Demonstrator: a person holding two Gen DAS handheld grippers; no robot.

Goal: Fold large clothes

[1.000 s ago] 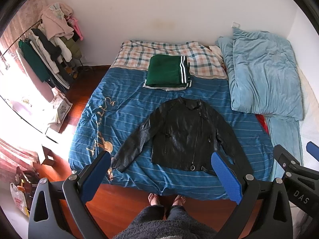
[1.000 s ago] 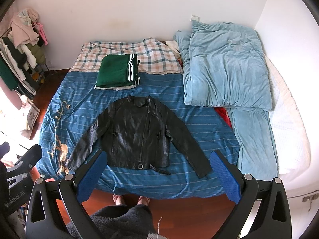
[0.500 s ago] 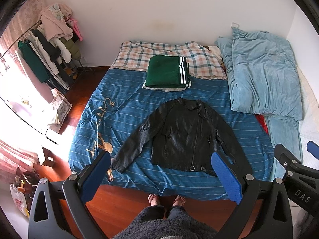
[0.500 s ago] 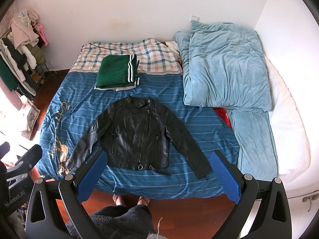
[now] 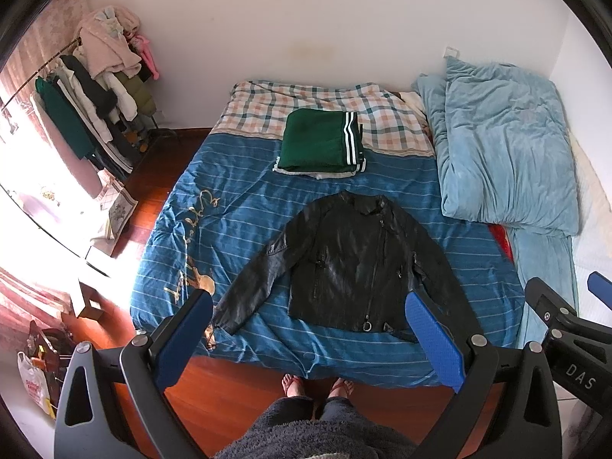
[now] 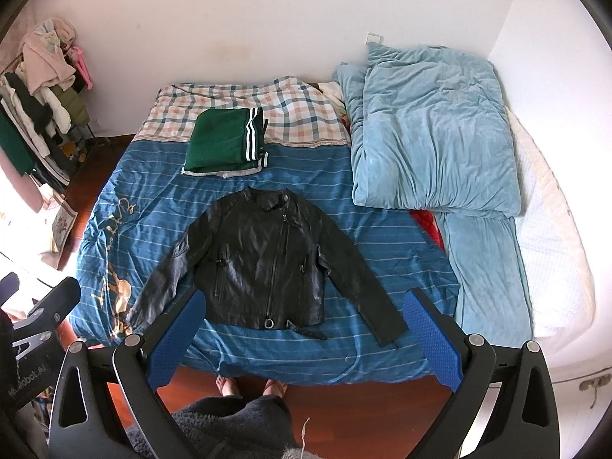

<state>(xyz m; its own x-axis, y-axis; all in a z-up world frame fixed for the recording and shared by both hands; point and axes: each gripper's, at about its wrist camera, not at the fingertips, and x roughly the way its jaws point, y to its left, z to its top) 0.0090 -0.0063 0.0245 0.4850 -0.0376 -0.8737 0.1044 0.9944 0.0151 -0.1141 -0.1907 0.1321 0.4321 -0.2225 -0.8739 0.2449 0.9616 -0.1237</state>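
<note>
Nothing had shifted: I kept both grippers, left gripper (image 5: 309, 336) and right gripper (image 6: 305, 336), wide open and empty above the flat jacket (image 5: 352, 264), unfolded.

Jacket's right sleeve: in the left wrist view the cuff of the black jacket (image 5: 355, 264) disappears behind the left gripper (image 5: 310, 340) (its blue pad covers it).
Left cuff: partly behind the other pad.
Right gripper (image 5: 566, 329): cut off at the left view's right edge, so how its jaws stand is unclear there.
Clothes rack (image 5: 88, 114): garments bunched together, hard to separate.
Floor bag (image 5: 34, 386): red lettering too small to read.
Window side: washed out by glare.
</note>
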